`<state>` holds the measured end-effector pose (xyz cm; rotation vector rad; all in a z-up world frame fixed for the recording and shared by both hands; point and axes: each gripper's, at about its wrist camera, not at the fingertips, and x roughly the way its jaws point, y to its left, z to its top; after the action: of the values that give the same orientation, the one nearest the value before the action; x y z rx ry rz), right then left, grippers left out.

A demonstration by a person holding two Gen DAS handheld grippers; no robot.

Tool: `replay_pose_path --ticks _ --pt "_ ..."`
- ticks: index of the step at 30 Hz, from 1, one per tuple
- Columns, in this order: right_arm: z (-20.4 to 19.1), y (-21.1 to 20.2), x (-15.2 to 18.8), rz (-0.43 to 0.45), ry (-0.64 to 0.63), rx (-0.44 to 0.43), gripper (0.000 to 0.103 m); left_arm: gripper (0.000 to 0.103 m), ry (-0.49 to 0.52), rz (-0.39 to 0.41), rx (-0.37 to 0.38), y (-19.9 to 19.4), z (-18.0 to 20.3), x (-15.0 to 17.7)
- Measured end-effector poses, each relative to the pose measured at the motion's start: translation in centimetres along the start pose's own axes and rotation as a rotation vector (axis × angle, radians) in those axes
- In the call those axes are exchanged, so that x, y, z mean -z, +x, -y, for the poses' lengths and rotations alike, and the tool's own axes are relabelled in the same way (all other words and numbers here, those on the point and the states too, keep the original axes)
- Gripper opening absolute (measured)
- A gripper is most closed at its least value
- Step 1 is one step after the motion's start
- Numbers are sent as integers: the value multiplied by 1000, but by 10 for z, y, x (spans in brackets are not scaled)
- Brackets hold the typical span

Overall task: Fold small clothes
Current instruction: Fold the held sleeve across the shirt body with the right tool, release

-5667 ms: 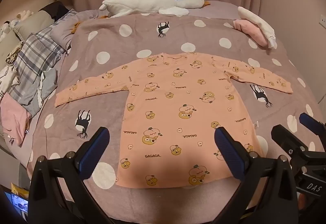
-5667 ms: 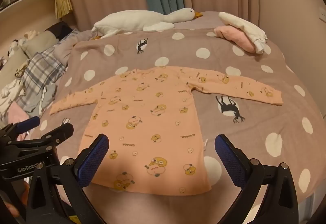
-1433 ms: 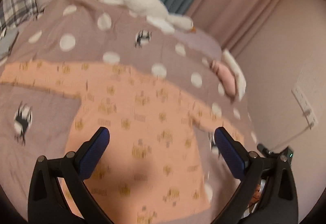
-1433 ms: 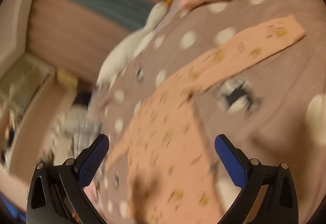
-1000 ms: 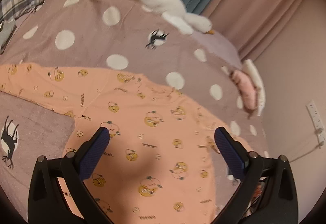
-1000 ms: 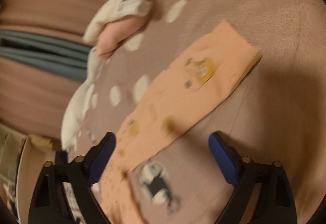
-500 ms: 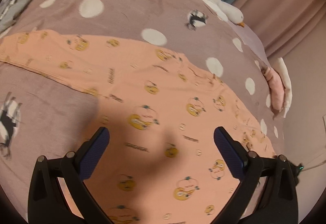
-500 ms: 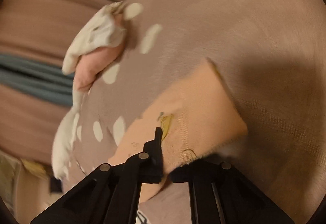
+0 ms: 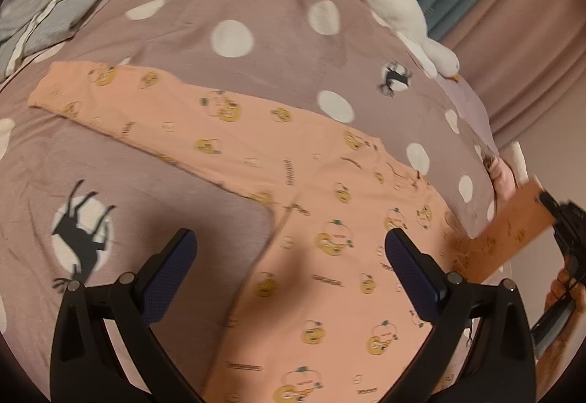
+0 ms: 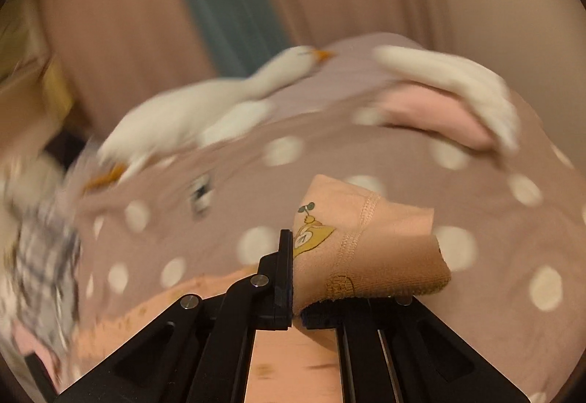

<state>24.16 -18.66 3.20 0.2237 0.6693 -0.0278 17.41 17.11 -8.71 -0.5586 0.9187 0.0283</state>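
Your right gripper (image 10: 293, 308) has its jaws clenched on the orange shirt's (image 9: 329, 256) sleeve cuff (image 10: 366, 245), lifted off the bed (image 9: 183, 165), while your left gripper (image 9: 289, 264) hovers with jaws released.

- The left gripper (image 9: 289, 253) is black plastic with two long arms.
- Each arm ends in a dark blue pad (image 9: 410, 265) with a tiny grid of bumps.
- Small round silver screws (image 9: 125, 278) sit on the arms near the pads.
- The arms have open gaps cut into them, like a frame.
- The right gripper (image 10: 293, 308) is black too, with thin flat fingers (image 10: 280, 278).
- It has silver screws (image 10: 259, 280) on its arms and long slots lower down.
- In the left view the right gripper is a small black shape at the edge, with a bare hand (image 9: 564, 289) on it.
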Motion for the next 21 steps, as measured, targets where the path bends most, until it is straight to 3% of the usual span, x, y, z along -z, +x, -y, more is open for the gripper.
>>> replay_pose_path --ticks 3,7,12,15,16,18,19,20,21 --pt "-66 33 23 -47 -194 42 5 102 -32 -9 -12 -2 -22 0" --pt "-138 92 83 -150 -462 133 5 102 -64 -16 -44 -3 -49 1" --pt "-181 135 153 -262 -758 224 5 102 -91 -27 -59 1 -72 2" --pt "-194 134 187 -281 -979 260 7 102 -107 -36 -55 4 -80 3" --pt "-196 130 191 -278 -1017 257 12 102 -112 -40 -51 5 -81 3" --pt "-200 119 197 -262 -1084 226 33 102 -121 -43 -43 6 -83 4" --pt "-202 113 198 -240 -1122 213 52 102 -123 -43 -39 7 -83 4" --pt "-204 108 198 -218 -1142 200 59 102 -124 -42 -36 7 -83 4" --pt "-203 101 195 -204 -1142 174 59 102 -128 -40 -30 6 -84 5"
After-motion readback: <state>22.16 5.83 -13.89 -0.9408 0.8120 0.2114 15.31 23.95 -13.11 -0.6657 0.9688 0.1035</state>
